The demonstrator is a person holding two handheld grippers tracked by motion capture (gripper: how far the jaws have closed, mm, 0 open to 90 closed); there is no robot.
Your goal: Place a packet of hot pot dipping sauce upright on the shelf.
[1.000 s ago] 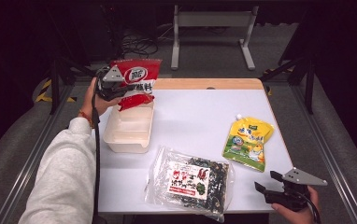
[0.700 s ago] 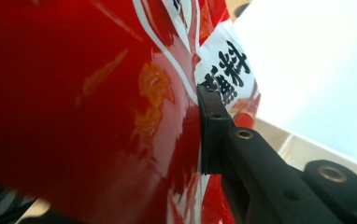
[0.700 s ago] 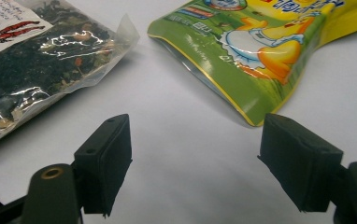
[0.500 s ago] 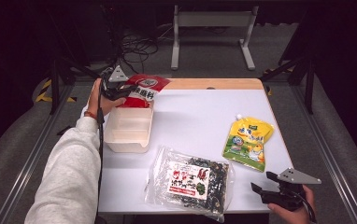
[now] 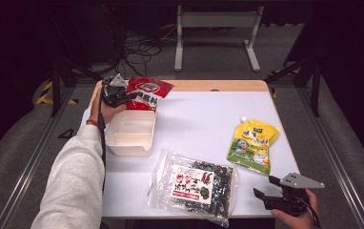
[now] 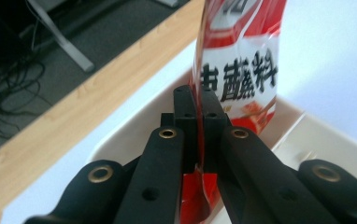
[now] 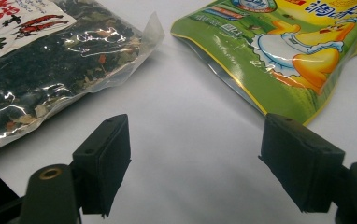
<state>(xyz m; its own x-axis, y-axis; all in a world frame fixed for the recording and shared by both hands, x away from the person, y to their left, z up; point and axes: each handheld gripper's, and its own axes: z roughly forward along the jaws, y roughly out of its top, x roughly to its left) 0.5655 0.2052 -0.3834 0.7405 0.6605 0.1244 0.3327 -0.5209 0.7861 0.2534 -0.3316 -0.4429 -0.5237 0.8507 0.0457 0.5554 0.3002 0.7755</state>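
Left gripper (image 5: 118, 94) clenched on red packet (image 5: 146, 94) at ten o'clock over white box's (image 5: 131, 139) far rim, right gripper (image 5: 278, 195) released at five o'clock; could slump outside if dropped.

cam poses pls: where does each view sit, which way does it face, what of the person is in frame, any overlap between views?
High view: above the person's side, facing forward and down on the table; sleeve, both hands, left gripper, right gripper.
Left gripper view: on the left gripper, looking along shut jaws at the red packet over the white box.
Right gripper view: on the right gripper, open jaws facing the seaweed bag and yellow pouch.
Shared: high and left gripper views both show packet and box.
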